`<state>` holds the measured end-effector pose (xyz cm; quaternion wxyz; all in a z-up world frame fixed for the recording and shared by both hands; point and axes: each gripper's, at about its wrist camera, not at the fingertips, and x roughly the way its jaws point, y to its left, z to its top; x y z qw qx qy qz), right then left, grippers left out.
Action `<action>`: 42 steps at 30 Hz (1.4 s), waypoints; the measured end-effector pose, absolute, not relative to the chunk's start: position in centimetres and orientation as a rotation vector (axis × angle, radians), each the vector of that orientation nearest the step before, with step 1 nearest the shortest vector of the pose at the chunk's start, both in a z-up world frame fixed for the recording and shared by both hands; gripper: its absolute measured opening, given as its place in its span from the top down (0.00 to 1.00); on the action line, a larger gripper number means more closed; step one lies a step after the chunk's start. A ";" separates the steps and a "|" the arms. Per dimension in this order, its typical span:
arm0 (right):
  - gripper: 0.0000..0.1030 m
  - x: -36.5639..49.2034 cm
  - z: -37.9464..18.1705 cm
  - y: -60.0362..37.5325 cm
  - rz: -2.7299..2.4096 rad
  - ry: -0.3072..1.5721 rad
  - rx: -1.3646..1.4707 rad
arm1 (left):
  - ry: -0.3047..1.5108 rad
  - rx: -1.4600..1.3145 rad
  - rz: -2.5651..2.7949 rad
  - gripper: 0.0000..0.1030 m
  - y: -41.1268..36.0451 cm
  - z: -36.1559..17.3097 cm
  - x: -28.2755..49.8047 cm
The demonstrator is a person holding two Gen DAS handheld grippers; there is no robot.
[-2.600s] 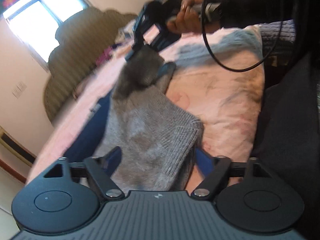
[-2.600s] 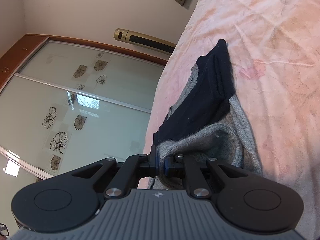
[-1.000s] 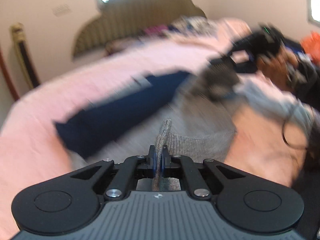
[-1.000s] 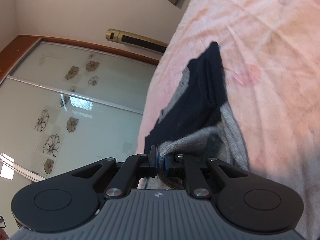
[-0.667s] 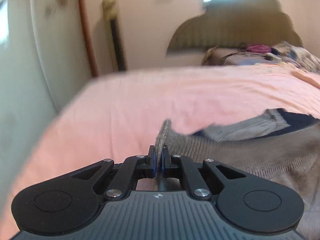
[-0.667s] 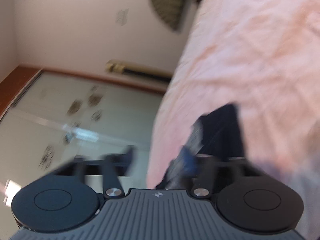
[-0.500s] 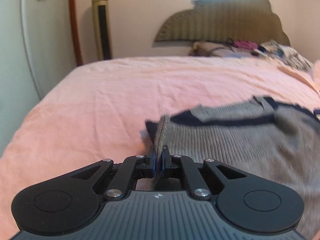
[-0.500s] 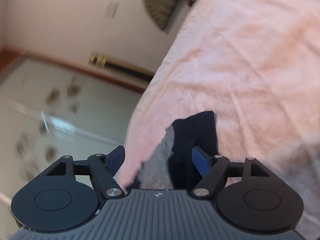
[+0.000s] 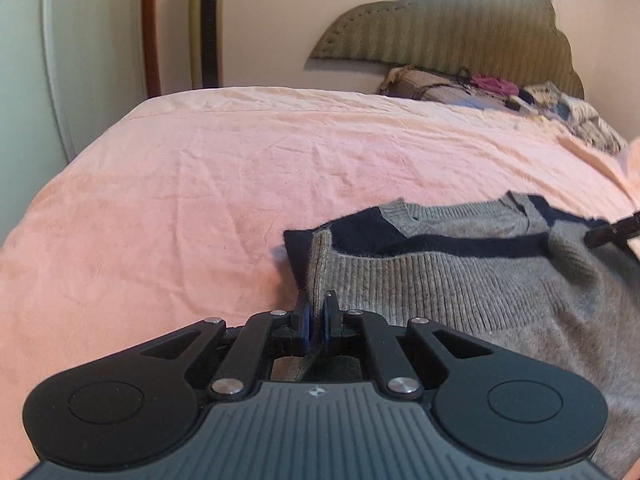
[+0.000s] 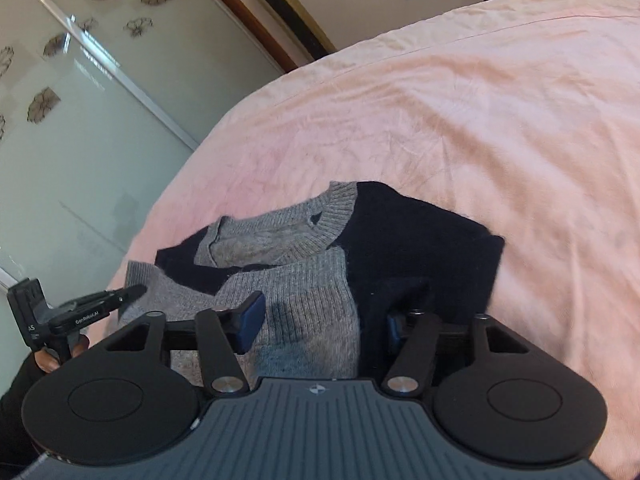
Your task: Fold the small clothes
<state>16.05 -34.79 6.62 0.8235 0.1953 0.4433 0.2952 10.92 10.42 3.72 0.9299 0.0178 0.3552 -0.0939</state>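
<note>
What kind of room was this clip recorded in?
Most likely a home bedroom. A wide bed under a pink sheet fills both views, a padded headboard stands against the far wall, and frosted sliding doors with flower prints, probably a wardrobe, run alongside.

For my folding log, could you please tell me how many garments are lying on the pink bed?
1: a grey and navy sweater near the pink bed edge, its hem pinched in the left claw, the open right claw above it. Others may be hidden in the headboard clutter.
</note>
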 end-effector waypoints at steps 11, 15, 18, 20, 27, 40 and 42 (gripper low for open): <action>0.87 14.3 10.3 -38.7 0.591 0.738 0.490 | 0.533 0.041 -0.173 0.95 10.5 9.2 10.9; 0.87 15.6 8.9 -40.7 0.513 0.741 0.569 | 0.598 0.064 -0.122 0.95 10.1 6.7 13.5; 0.87 17.1 5.6 -40.2 0.447 0.851 0.550 | 0.695 0.101 -0.078 0.95 9.4 3.3 15.2; 0.87 17.3 4.3 -40.3 0.441 0.864 0.588 | 0.702 0.105 -0.081 0.96 9.1 2.6 14.7; 0.57 17.4 6.2 -41.0 0.473 0.818 0.606 | 0.695 0.132 -0.091 0.95 9.0 3.2 14.6; 0.66 20.9 8.0 -38.1 0.411 0.856 0.374 | 0.715 0.126 -0.100 0.95 9.0 3.1 14.8; 0.63 20.8 8.2 -38.1 0.428 0.899 0.381 | 0.713 0.133 -0.101 0.95 8.8 2.9 14.8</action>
